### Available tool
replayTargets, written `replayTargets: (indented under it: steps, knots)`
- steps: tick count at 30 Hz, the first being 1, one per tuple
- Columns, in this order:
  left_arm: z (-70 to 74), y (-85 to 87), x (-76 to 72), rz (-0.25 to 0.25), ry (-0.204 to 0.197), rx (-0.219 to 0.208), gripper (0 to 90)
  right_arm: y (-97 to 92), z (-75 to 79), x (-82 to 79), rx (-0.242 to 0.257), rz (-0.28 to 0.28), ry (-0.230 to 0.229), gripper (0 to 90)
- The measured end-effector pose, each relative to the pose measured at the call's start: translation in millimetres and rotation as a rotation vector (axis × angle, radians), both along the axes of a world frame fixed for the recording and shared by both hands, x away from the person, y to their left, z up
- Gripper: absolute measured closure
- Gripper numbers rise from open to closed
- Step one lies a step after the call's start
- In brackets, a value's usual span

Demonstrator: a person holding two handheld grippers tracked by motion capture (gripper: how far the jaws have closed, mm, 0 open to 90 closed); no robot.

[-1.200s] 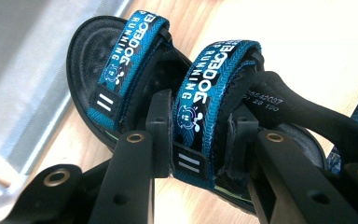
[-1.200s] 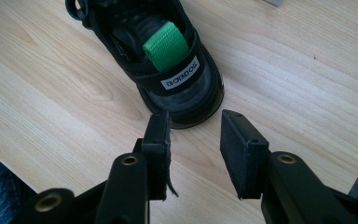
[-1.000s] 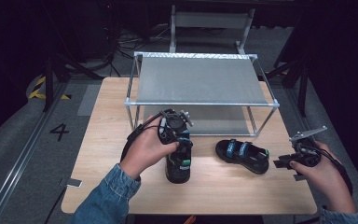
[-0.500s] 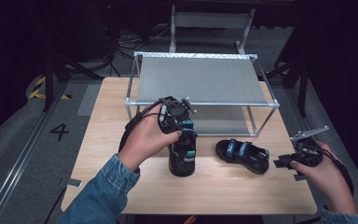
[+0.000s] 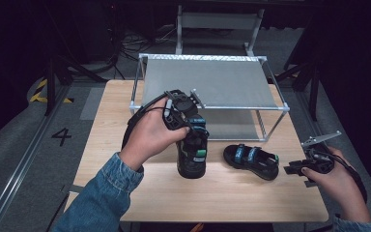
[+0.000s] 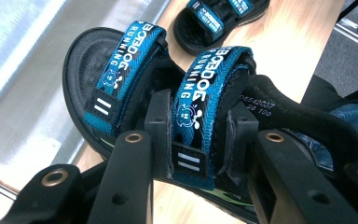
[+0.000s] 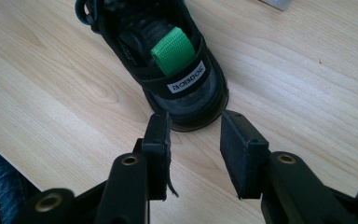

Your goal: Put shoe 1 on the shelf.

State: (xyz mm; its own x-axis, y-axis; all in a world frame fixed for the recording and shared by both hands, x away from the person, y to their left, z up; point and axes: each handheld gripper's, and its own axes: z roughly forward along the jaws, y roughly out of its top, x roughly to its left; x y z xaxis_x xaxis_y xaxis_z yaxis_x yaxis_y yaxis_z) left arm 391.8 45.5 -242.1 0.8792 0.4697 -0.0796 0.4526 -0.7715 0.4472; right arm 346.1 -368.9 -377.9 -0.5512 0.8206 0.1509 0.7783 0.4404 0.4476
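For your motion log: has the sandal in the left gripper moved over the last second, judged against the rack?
Yes, slightly. The held sandal and the left gripper have shifted right along the rack's front rail, lifting a little.

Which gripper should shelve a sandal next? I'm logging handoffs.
Left, probably: the left gripper is already shut on the lifted sandal's strap beside the rack. The right gripper is open behind the other sandal.

Light wooden rectangular table (image 5: pixel 125 121) carries a metal-framed rack with grey mesh shelves (image 5: pixel 212 82) at its far edge. One black sandal with blue straps (image 5: pixel 251 161) lies flat on the tabletop, right of centre, near the rack's front. A second matching black-and-blue sandal (image 5: pixel 192 154) stands on end, left of the first.
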Motion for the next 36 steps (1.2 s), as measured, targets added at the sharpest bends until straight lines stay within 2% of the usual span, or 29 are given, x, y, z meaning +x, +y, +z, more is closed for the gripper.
replayTargets:
  steps: [14, 19, 24, 32, 36]
  knots:
    - [31.6, -5.1, 3.1, -0.026, -0.031, -0.012, 69.3, -3.3, 1.5, -7.6, 0.002, -0.012, -0.001, 64.0]
    - [42.9, -7.2, 8.7, -0.021, -0.037, -0.014, 69.4, -5.4, 1.3, -9.9, 0.002, -0.019, -0.002, 64.0]
    - [50.7, -8.5, 17.7, -0.028, -0.047, -0.019, 69.4, -7.7, 2.0, -11.8, 0.002, -0.025, -0.005, 64.0]
    - [55.8, -8.8, 39.7, -0.032, -0.052, -0.052, 69.4, -6.8, 2.0, -11.7, 0.001, -0.028, -0.006, 64.0]
    - [58.2, -9.0, 57.7, -0.018, -0.074, -0.061, 69.4, -4.8, 2.2, -10.8, 0.0, -0.023, -0.004, 64.1]
